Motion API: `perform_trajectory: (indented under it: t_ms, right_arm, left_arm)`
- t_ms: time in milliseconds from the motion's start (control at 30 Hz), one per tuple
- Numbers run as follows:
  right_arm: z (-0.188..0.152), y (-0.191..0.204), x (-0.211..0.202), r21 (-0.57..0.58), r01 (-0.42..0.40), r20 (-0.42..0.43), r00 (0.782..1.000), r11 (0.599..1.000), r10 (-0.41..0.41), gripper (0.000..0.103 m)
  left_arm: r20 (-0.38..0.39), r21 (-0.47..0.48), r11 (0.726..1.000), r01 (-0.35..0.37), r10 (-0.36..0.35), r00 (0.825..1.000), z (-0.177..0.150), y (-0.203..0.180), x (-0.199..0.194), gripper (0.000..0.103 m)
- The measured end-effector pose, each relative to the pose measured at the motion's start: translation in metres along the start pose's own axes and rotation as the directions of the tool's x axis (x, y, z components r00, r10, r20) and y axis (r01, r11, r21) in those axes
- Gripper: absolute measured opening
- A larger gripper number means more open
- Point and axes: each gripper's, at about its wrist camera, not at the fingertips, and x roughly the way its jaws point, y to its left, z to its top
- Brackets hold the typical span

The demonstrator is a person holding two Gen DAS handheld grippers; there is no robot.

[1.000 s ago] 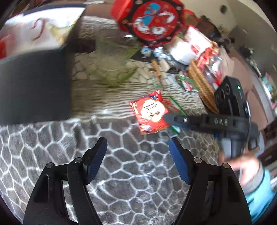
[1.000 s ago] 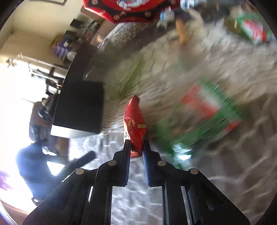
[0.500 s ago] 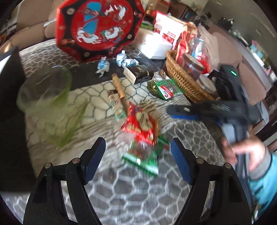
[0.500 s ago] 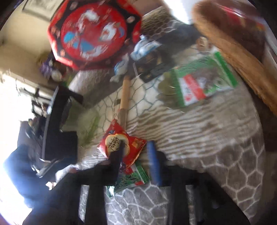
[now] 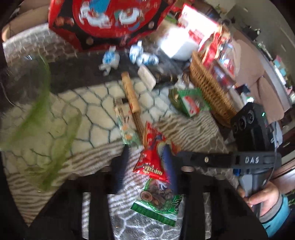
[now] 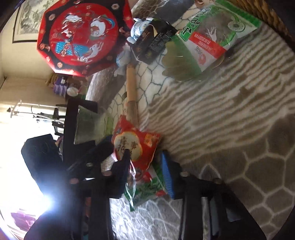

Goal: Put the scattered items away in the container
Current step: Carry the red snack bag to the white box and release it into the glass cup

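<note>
Left gripper (image 5: 145,168), jaws spread, low over the table: the red snack packet (image 5: 154,157) lies between its two fingers, overlapping a green snack packet (image 5: 158,199) nearer the camera. The right gripper (image 6: 147,171) is likewise spread, astride the same red packet (image 6: 136,145) and green packet (image 6: 147,188); whether either finger touches them cannot be told. In the left wrist view the right gripper's finger (image 5: 206,158) reaches in from the right, and the person's right hand (image 5: 261,197) grips the handle. Just beyond the red packet lie a bamboo whisk (image 5: 130,94) and a slim patterned packet (image 5: 125,123). Farther right, a second green packet (image 5: 189,102) lies beside the wicker basket (image 5: 208,86), which holds jars and packets. At the far edge an octagonal red box (image 5: 110,16) stands tilted. The surface is a grey cloth (image 6: 239,110) with a pale honeycomb pattern. A cream wall with a framed picture (image 6: 24,20) shows at the right wrist view's upper left.
</note>
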Motion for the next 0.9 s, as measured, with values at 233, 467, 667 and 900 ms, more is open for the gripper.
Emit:
perform_trajectory:
  t_ms: [233, 467, 667, 900]
  right_arm:
    - [0.000, 0.012, -0.001, -0.074, 0.035, 0.029, 0.999, 0.997, -0.033, 0.019]
    - [-0.018, 0.092, -0.023, -0.362, 0.134, 0.109, 0.989, 0.922, -0.102, 0.017]
    - [-0.015, 0.199, -0.026, -0.509, 0.073, 0.092, 0.995, 0.857, -0.030, 0.017]
    - [0.012, 0.344, 0.059, -0.639, 0.058, 0.049, 0.998, 0.767, -0.035, 0.016]
  left_arm:
    - [0.004, -0.017, 1.000, 0.016, -0.016, 1.000, -0.008, -0.008, 0.000, 0.026]
    - [0.054, -0.037, 0.998, 0.059, -0.057, 0.997, -0.006, -0.011, -0.060, 0.026]
    - [0.174, -0.033, 0.999, 0.032, -0.025, 0.984, 0.016, 0.009, -0.167, 0.026]
    - [0.224, -0.186, 0.980, -0.067, 0.109, 0.969, 0.062, 0.105, -0.248, 0.026]
